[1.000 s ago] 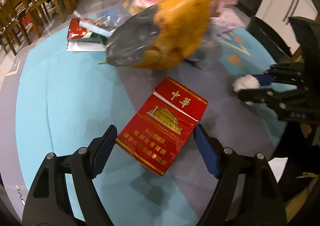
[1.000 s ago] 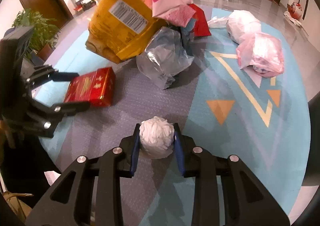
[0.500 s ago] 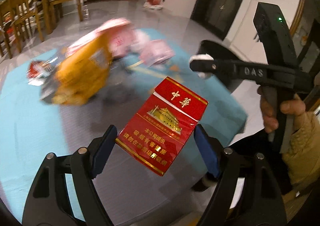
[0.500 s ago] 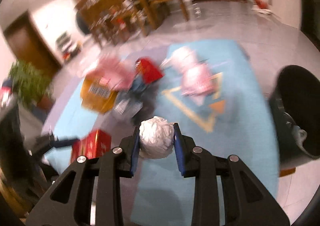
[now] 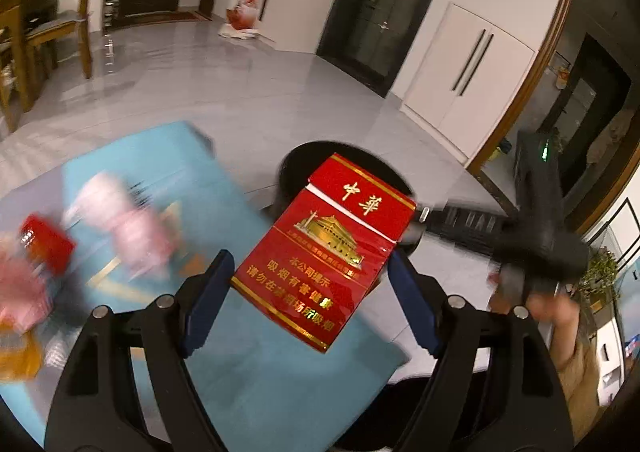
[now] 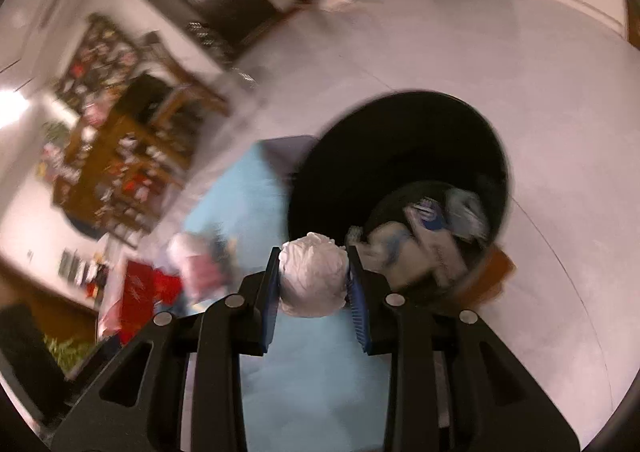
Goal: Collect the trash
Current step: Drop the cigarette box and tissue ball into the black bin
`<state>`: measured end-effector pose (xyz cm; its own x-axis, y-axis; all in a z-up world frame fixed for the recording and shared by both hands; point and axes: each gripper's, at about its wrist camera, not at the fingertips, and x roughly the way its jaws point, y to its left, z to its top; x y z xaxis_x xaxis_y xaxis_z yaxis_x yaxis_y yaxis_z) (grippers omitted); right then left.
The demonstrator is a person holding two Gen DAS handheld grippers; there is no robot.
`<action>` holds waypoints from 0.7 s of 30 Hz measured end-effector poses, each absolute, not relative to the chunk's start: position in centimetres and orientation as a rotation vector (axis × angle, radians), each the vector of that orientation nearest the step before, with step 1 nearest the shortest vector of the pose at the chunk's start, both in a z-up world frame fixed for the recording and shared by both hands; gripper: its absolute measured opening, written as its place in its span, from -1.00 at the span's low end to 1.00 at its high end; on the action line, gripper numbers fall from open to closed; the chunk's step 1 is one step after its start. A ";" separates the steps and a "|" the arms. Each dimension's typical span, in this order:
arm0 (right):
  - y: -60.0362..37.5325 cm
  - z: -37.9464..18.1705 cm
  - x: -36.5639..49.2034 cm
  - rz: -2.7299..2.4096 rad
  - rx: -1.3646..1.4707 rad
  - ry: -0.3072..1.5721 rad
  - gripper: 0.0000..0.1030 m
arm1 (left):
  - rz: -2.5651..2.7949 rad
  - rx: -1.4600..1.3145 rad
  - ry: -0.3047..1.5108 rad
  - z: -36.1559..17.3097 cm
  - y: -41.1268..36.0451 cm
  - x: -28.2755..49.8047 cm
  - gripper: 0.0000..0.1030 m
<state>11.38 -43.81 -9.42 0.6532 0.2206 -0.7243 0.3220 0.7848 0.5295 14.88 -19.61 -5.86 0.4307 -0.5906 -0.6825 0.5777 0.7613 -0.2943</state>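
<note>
a: where's the trash at this point?

b: both pieces are off the floor. the left gripper [image 5: 310,292] has its blue pads clamped on the long side edges of a flat red cardboard cigarette box with gold lettering [image 5: 326,248], jaws standing wide because the box is wide. the right gripper [image 6: 314,284] is pinched narrow on a crumpled white paper ball [image 6: 313,274].

a: and the bin?

b: the round black plastic trash bin [image 6: 404,168] sits on the pale floor just beside the corner of the light blue rug [image 6: 240,196], with some wrappers already inside. the ball hangs near its rim; in the left wrist view the bin [image 5: 296,168] shows behind the box.

a: how will they handle?

b: my guess is both are very light. the box looks stiff along its edges but hollow, so a hard squeeze could buckle it; the edge grip seems right. the ball is soft and springy, held across its middle, and should simply drop when the pads part.

a: risks?

b: light things drift, so i'd release well over the opening. more litter, pink bags [image 5: 120,220] and a red pack [image 5: 46,242], lies blurred on the rug.
</note>
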 end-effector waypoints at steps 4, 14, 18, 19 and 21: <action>-45.4 -9.9 12.3 -0.091 0.722 0.883 -0.38 | -0.745 0.000 0.875 -5.6 -24.5 17.5 0.54; -48.5 -12.2 13.1 -0.165 0.930 0.906 0.05 | -0.680 0.027 0.955 -9.2 -30.4 22.1 0.87; -49.1 -12.2 12.9 -0.178 0.961 0.908 0.07 | -0.675 0.020 0.971 -10.4 -29.5 22.0 0.87; -49.0 -12.0 12.8 -0.176 0.962 0.903 0.09 | -0.669 0.023 0.975 -10.7 -29.2 21.7 0.87; -48.7 -11.7 12.8 -0.169 0.957 0.899 0.09 | -0.660 0.023 0.975 -11.1 -27.6 20.3 0.87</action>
